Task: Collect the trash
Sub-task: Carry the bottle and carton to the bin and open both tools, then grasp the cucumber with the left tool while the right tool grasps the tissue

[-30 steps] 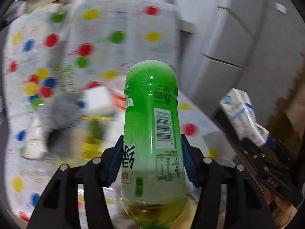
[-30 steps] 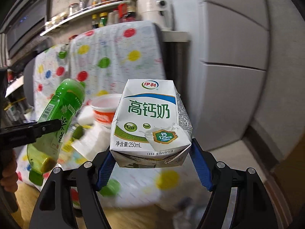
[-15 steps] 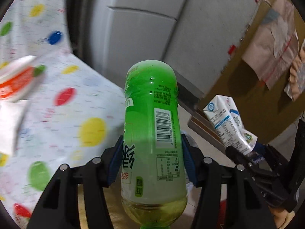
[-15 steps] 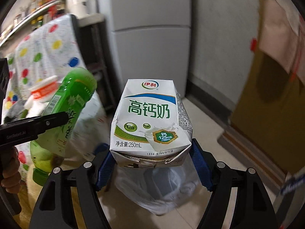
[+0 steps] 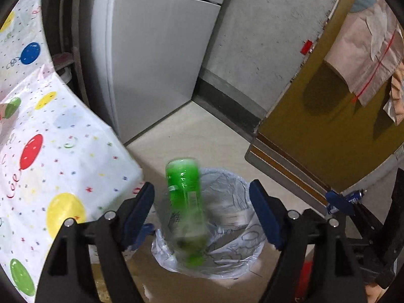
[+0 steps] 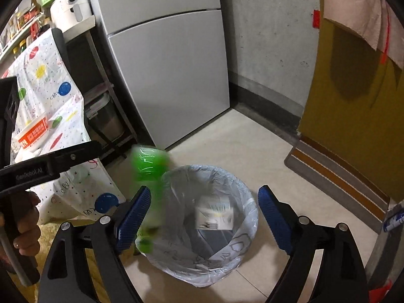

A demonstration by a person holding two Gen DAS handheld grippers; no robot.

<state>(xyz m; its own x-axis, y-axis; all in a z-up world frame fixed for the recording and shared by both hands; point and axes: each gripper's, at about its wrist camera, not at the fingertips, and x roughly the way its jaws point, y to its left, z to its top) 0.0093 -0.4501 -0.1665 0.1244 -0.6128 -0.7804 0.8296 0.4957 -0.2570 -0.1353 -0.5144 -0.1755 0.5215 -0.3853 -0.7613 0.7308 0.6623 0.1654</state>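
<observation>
Over the lined trash bin (image 5: 234,247), the green bottle (image 5: 186,209) is blurred and loose between the left gripper (image 5: 202,217) jaws, which have just been opening and now stand spread clear of it. Its long axis runs roughly up and down, cap end lowermost at the bin's near-left rim, base uppermost. From the right wrist view the bottle sits at the bin's left edge, partly outside the liner. The right gripper (image 6: 204,217) jaws have also just been opening and are spread with nothing between them; the milk carton (image 6: 214,213) lies inside the bin, blurred. Bare floor (image 6: 240,146) surrounds the bin toward the fridge (image 6: 171,63) and yellow door (image 6: 353,88); the balloon-print tablecloth (image 5: 50,164) hangs close on the left.
</observation>
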